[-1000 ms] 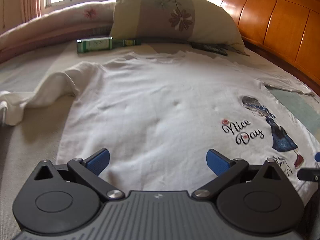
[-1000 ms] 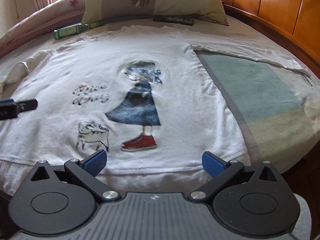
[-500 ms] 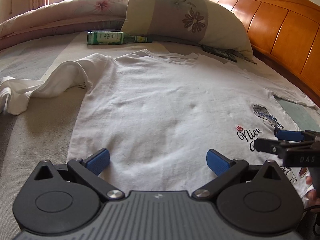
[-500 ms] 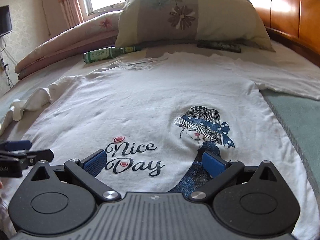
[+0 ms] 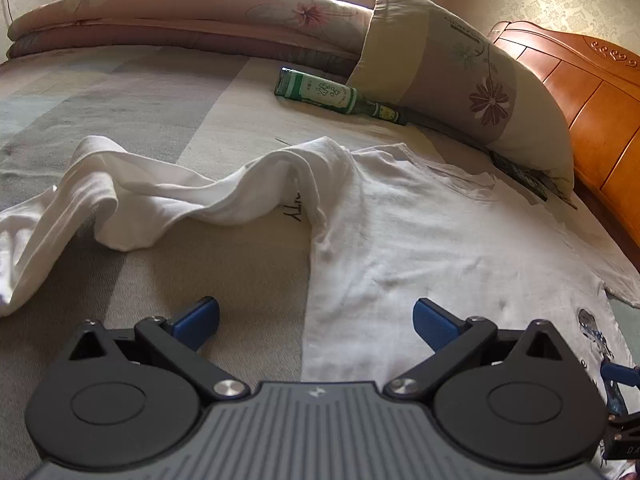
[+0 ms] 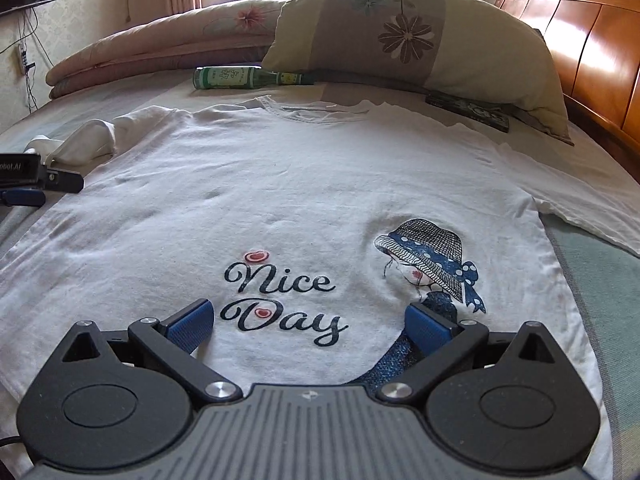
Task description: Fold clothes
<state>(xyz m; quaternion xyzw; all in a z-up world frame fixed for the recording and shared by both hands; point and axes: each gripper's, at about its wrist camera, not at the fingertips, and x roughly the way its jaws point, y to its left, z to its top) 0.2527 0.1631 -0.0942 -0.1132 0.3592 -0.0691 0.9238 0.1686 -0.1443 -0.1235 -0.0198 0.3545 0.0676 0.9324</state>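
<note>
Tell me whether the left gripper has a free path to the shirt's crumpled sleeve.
Probably yes. The left gripper is open and holds nothing, and only bare bedsheet lies between it and the crumpled sleeve of the white shirt, ahead to its left.

A bed (image 5: 168, 92) covered by a striped sheet in grey, beige and pale green bands is seen, backed by a wooden headboard (image 6: 592, 56). A white T-shirt (image 6: 280, 200) is spread flat on the sheet, print side up — the words "Nice Day" and a figure in a hat are shown on it. One long sleeve (image 5: 132, 196) is left rumpled and twisted beside the body of the shirt; the other is laid out flat toward the headboard side. Beyond the collar, a green bottle (image 6: 232, 78) is laid on its side, its neck reaching the base of a flowered pillow (image 6: 400, 36). A dark flat object (image 6: 468, 114) is partly tucked under that pillow — what it is cannot be told. A folded quilt (image 5: 180, 16) is stacked along the far edge.
</note>
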